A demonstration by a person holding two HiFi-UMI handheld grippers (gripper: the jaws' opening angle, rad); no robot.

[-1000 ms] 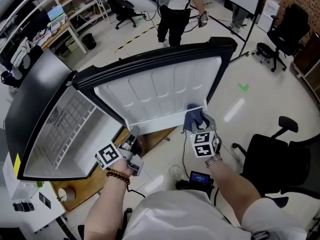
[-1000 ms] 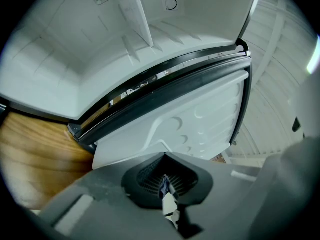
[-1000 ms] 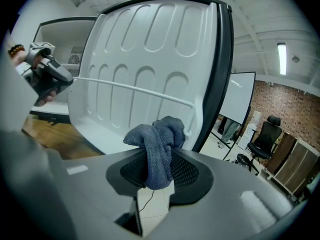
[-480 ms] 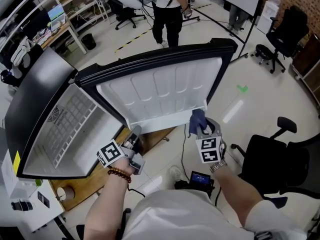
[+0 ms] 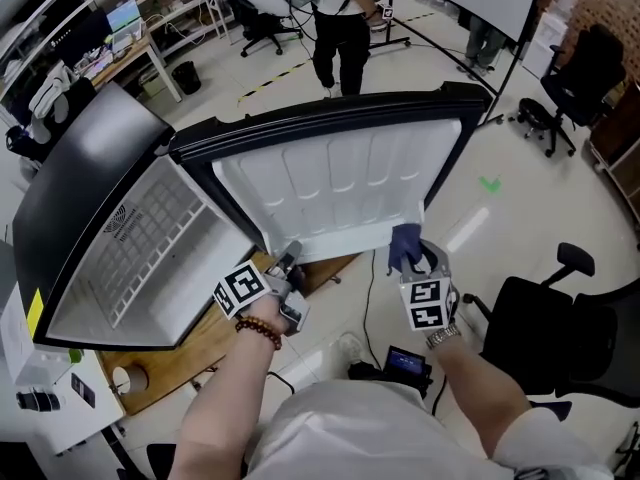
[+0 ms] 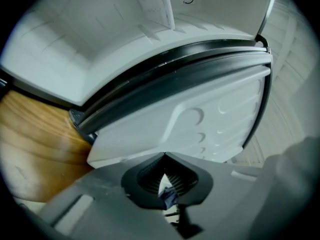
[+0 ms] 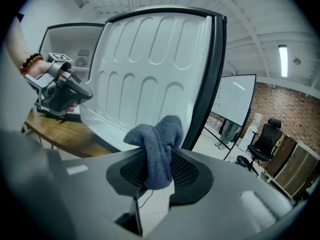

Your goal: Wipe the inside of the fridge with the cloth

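Standing behind the person and reading from the left, I see the small fridge sitting on a wooden worktop, its black side outward and its white cavity open, with a wire shelf visible inside. Just past the cavity's lower front corner is the left claw, held by a hand with a bead bracelet at the wrist. The left gripper view shows the left claw with its jaws brought fully together and gripping nothing. It points at the hinge side, where the dark seal meets the door's white lining, and sits close to that edge, though I cannot tell whether it touches. Further right the door stands swung wide open, its ribbed white inner face turned toward the person. Below the door's lower right corner is the right claw, its jaws partly closed and clamped on a bunched blue-grey cloth. In the right gripper view the cloth bulges up out of the right claw, directly in front of the door lining and near its bottom edge; contact with the plastic cannot be made out. At far right, a black office chair stands on the pale floor.
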